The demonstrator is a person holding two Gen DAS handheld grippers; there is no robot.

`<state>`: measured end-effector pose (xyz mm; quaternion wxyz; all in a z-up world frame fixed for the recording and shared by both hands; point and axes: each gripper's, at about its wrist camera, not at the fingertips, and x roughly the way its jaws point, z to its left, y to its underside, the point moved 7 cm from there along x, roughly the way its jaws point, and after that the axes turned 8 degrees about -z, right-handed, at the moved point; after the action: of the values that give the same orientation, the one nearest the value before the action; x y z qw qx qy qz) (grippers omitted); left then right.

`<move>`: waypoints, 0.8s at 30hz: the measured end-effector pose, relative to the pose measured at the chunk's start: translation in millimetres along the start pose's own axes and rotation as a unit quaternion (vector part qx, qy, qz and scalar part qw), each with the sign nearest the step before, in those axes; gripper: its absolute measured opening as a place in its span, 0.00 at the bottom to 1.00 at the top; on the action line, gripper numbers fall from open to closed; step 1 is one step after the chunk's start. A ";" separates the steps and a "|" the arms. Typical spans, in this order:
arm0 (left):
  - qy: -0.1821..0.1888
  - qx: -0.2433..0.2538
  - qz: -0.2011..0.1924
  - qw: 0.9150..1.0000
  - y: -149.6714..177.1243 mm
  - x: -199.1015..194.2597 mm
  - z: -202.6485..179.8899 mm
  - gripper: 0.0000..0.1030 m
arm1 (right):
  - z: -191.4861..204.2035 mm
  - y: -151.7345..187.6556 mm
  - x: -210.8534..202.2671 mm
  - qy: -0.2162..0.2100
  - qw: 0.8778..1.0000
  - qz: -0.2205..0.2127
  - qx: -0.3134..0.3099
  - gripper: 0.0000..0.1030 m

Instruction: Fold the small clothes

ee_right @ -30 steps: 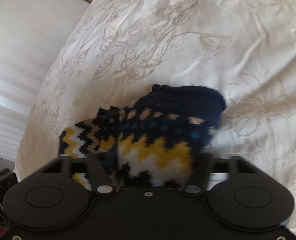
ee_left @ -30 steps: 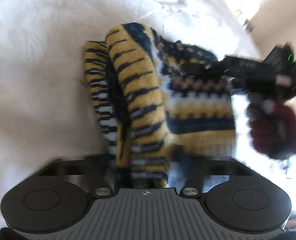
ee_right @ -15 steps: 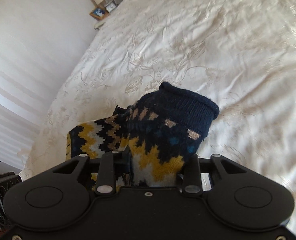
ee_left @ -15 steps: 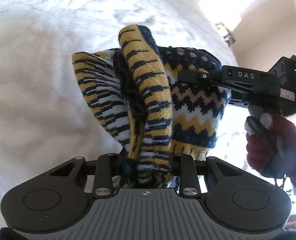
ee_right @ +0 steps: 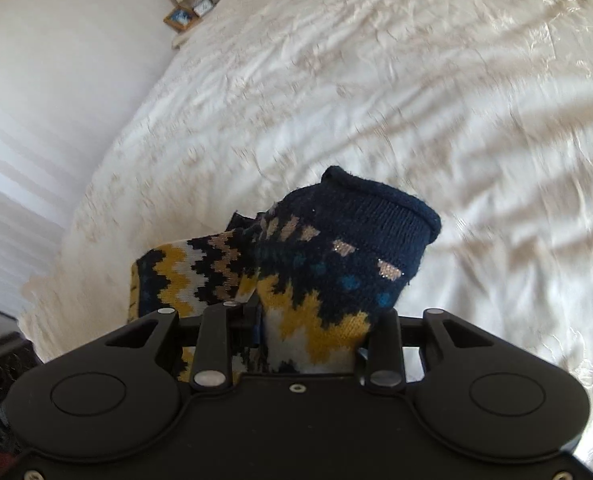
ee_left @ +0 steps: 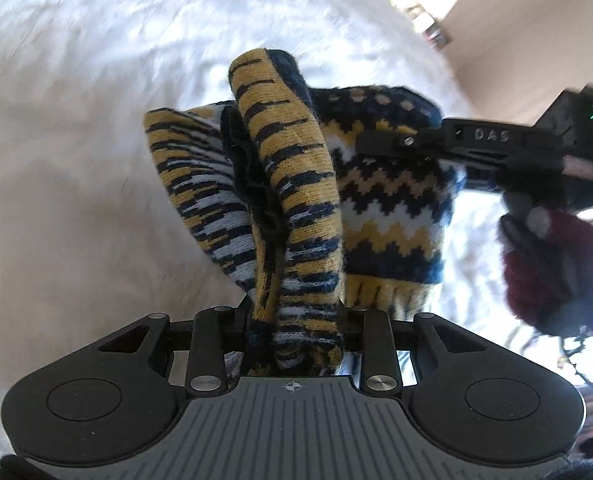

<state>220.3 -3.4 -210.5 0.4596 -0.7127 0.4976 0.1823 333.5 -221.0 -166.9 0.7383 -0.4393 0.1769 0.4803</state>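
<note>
Jaws of the left gripper (ee_left: 296, 320) pinch the bunched knitted garment (ee_left: 296, 184) and those of the right gripper (ee_right: 312, 332), now opening, hold another edge, both above the bedspread (ee_right: 416, 92): a slackening right grip may drop that side

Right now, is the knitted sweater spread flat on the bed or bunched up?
Bunched up. The knitted sweater hangs in thick folds, clamped between the left hand-held gripper and the right hand-held gripper, above the white bedspread.
</note>
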 end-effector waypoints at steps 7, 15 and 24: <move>-0.072 -0.042 -0.010 0.996 25.3 12.0 36.1 0.35 | -25.0 22.6 24.3 0.050 0.997 0.017 -0.058 0.60; -0.125 -0.022 -0.050 0.991 58.3 -53.1 5.5 0.34 | -29.2 13.5 -19.1 0.034 0.997 -0.045 -0.059 0.67; -0.151 0.073 -0.122 0.978 2.2 -69.9 -46.8 0.34 | -22.7 22.1 -65.6 0.053 0.990 -0.095 -0.086 0.36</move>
<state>178.5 -4.9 -137.5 0.5990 -0.6966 0.3440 0.1938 286.7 -272.5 -145.2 0.7294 -0.5412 0.1315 0.3972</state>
